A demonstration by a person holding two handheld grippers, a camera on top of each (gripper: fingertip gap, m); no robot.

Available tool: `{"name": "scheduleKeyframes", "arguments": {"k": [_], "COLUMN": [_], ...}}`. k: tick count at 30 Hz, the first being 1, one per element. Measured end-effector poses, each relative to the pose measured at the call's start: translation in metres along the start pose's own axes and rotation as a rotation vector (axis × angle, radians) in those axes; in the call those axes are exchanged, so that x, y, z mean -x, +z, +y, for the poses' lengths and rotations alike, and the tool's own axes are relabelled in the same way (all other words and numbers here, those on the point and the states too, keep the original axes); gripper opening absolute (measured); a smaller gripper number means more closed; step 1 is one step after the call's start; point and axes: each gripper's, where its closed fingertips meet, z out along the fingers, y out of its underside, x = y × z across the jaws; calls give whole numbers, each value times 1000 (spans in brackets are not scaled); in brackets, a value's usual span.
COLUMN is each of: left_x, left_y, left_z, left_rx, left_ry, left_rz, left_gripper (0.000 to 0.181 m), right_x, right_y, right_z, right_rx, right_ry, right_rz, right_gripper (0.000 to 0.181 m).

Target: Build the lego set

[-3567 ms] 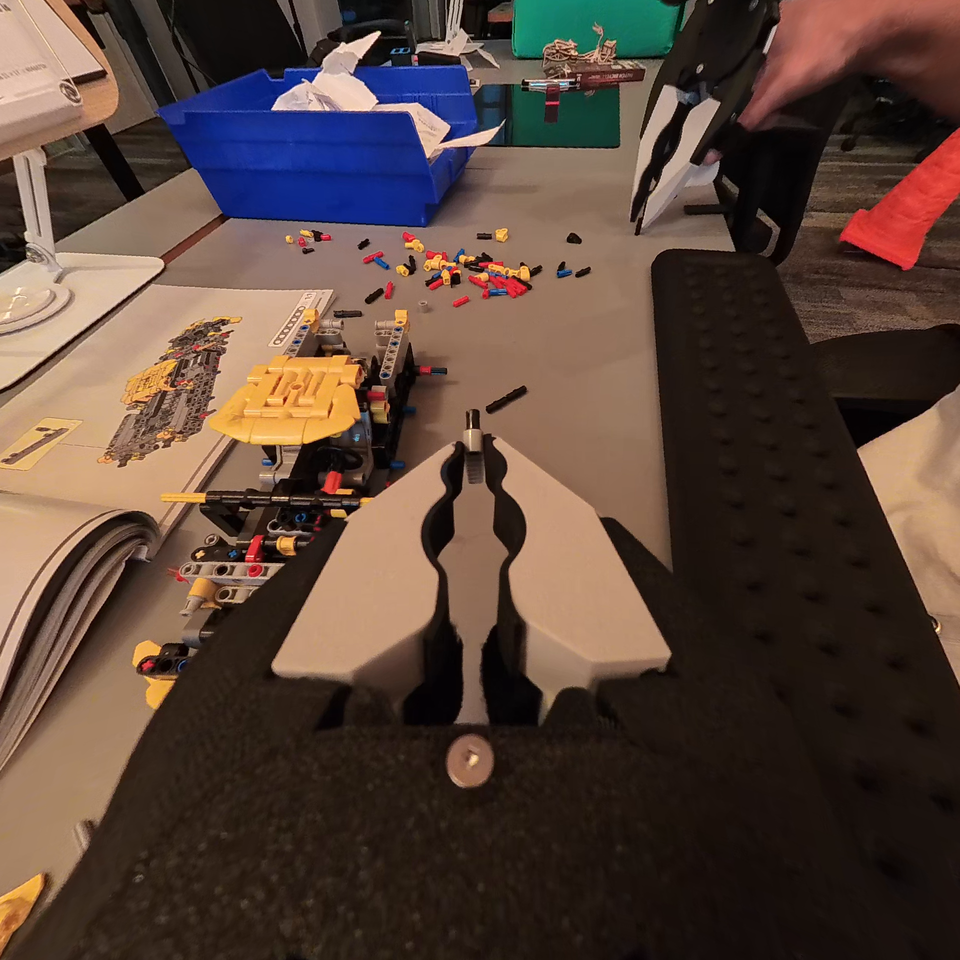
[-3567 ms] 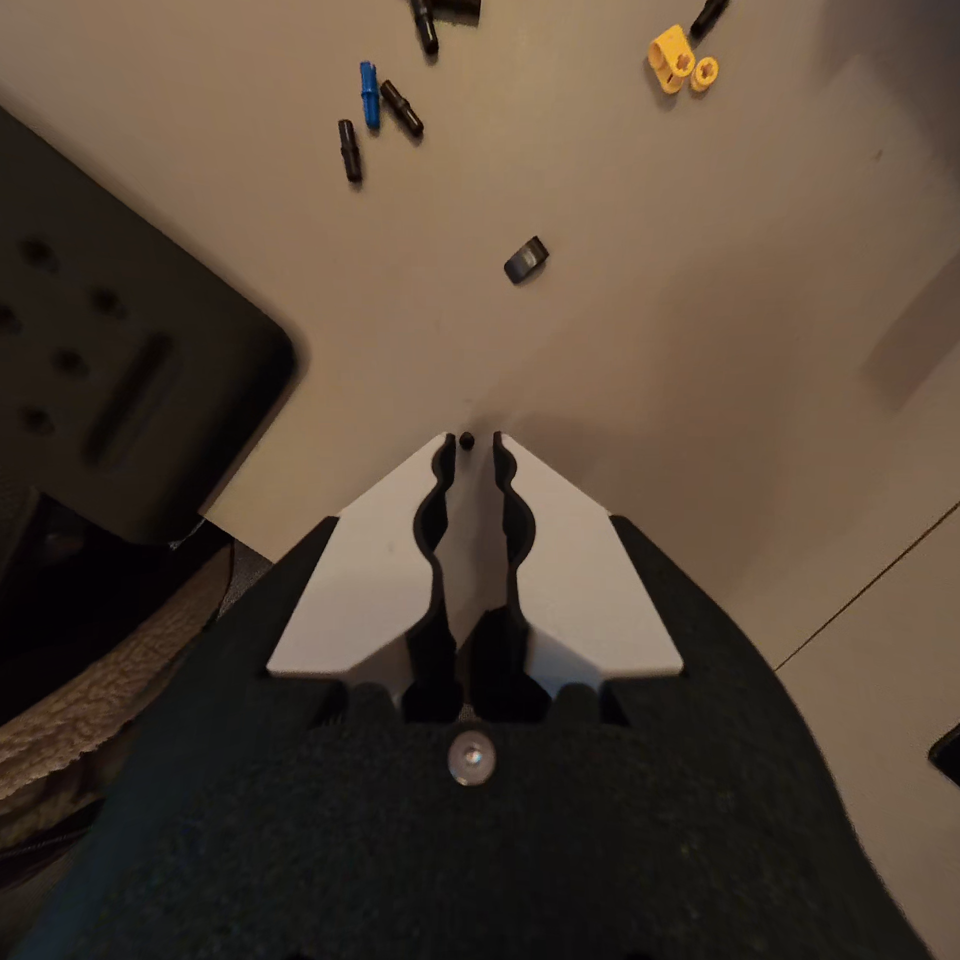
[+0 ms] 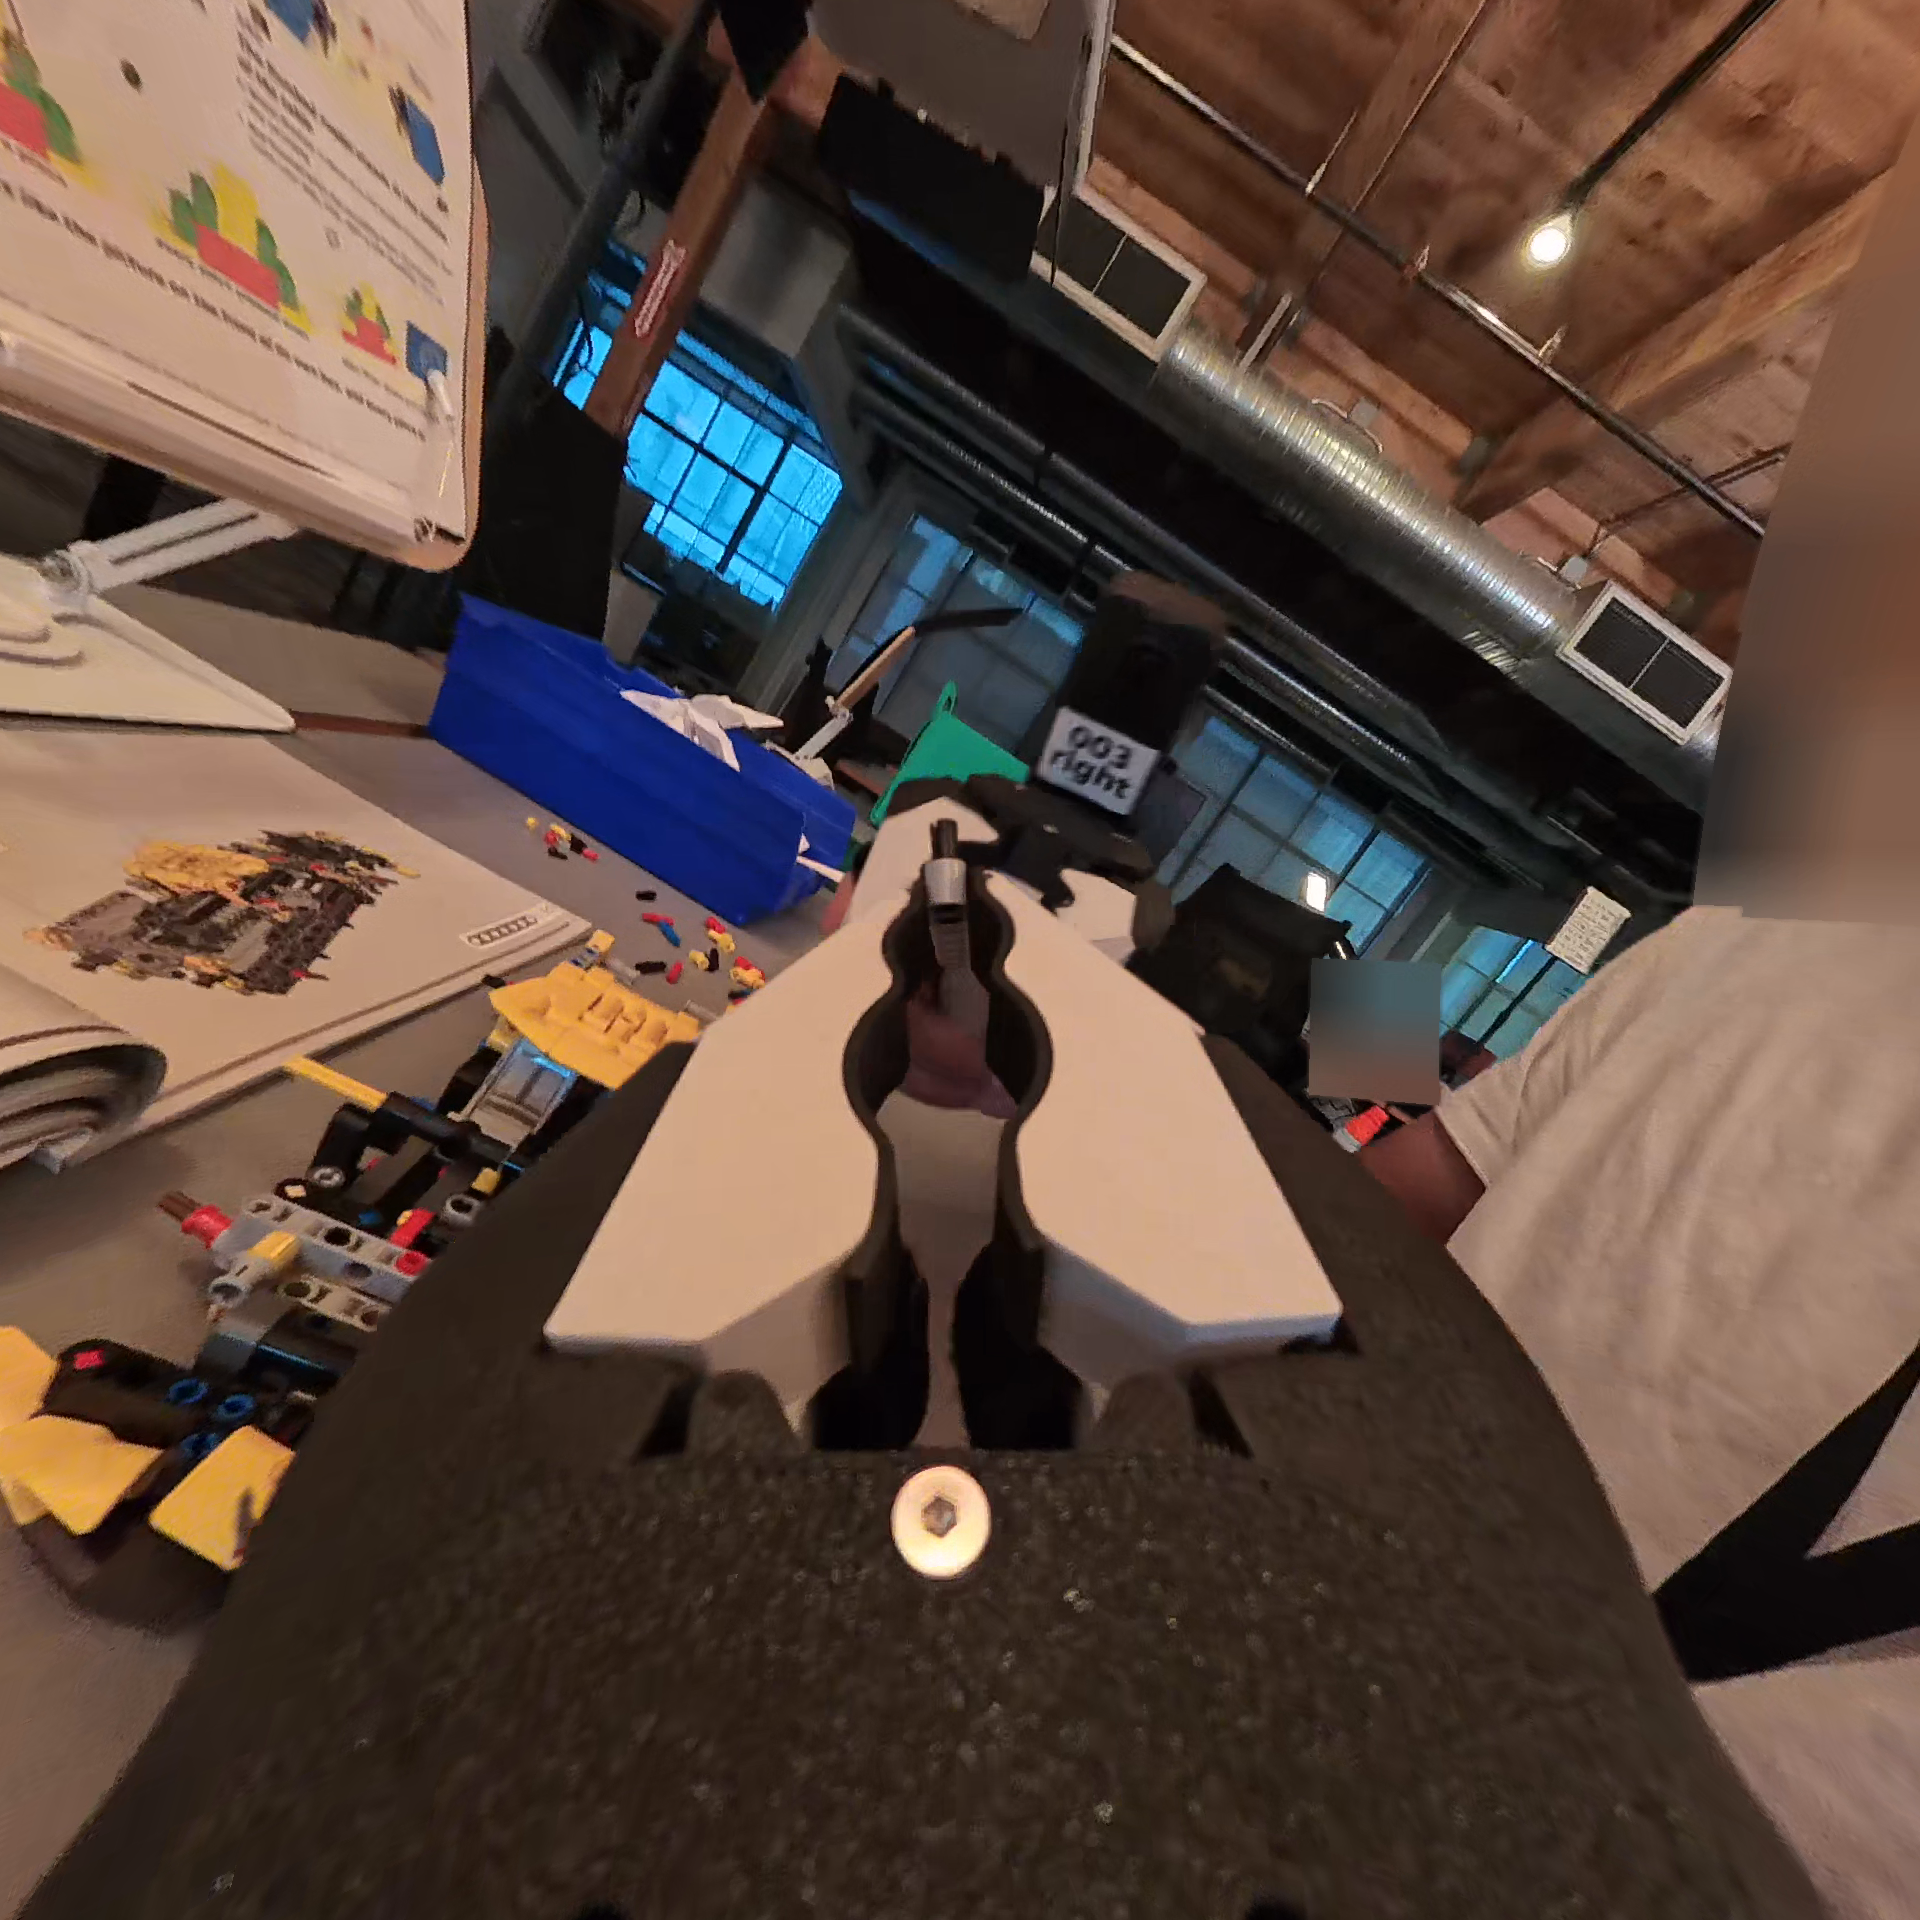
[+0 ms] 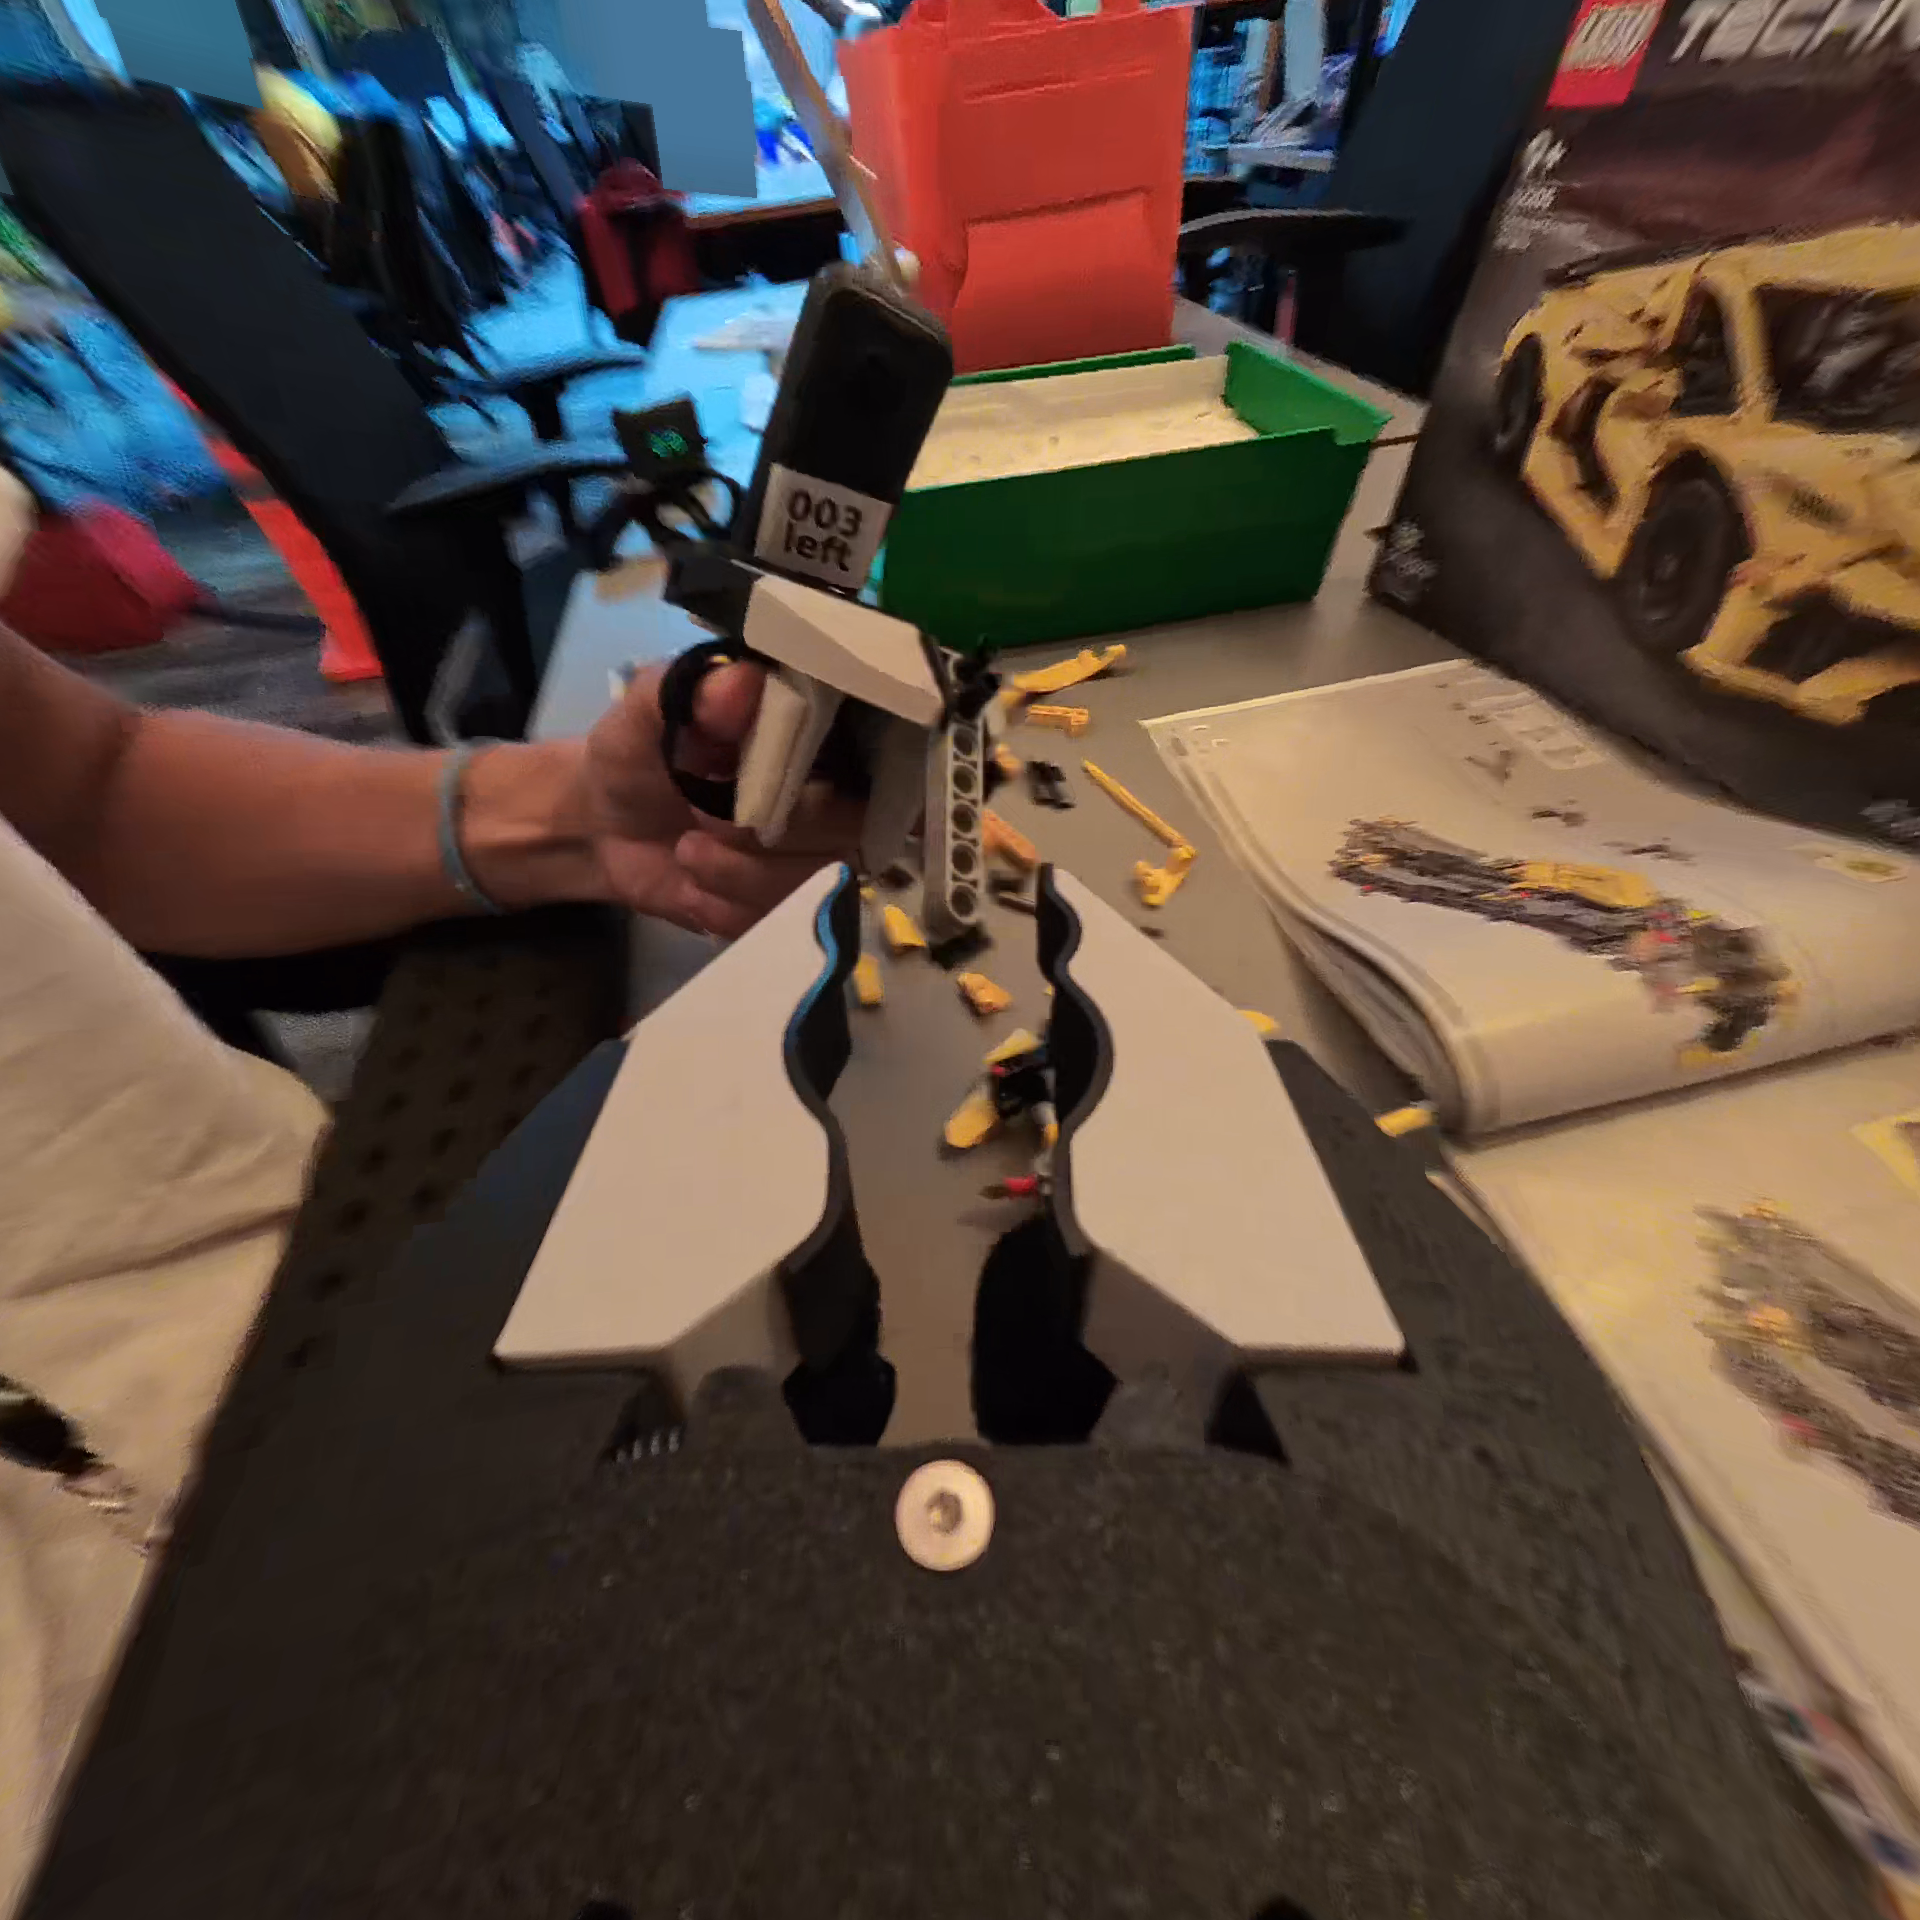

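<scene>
Above the grey table (image 4: 1299, 644), left tool (image 4: 951, 681) raised, clamping a grey beam (image 4: 961, 810); right tool (image 4: 945, 894) gapes empty.

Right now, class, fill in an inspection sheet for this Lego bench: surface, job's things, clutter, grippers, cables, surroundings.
Surface: grey table, partly covered by open manuals.
Job's things: half-built yellow and black model; grey beam; loose pins; set box.
Clutter: blue bin with crumpled paper; green bin; yellow parts scattered.
Grippers: left gripper shut on the grey beam, held upright off the table; right gripper open, fingers empty, near the beam.
Cables: nothing seen.
Surroundings: office chairs, orange bag, windows, ceiling duct.
</scene>
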Motion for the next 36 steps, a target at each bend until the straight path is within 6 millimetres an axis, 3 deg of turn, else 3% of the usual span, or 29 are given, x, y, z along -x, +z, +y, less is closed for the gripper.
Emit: {"name": "scheduleKeyframes", "arguments": {"k": [2, 4, 6, 11, 21, 36], "left_x": [-2, -7, -14, -15, -3, -8], "left_y": [-2, 0, 1, 4, 7, 12], "left_z": [-3, -2, -1, 4, 14, 25], "left_rx": [-10, -2, -2, 20, 72, 126], "left_ry": [32, 72, 110, 174, 115, 154], "left_rz": [-1, 12, 28, 9, -26, -19], "left_gripper": [7, 6, 7, 7, 7, 10], "right_x": [4, 6, 10, 9, -1, 6], "right_y": [2, -5, -9, -14, -17, -23], "right_z": [-8, -18, -22, -18, -11, -10], "right_rx": [-99, -253, -308, -310, -316, -266], "right_ry": [176, 300, 386, 386, 516, 387], "right_rz": [-124, -215, -297, -312, -328, -277], "right_gripper": [26, 7, 7, 6, 7, 6]}}
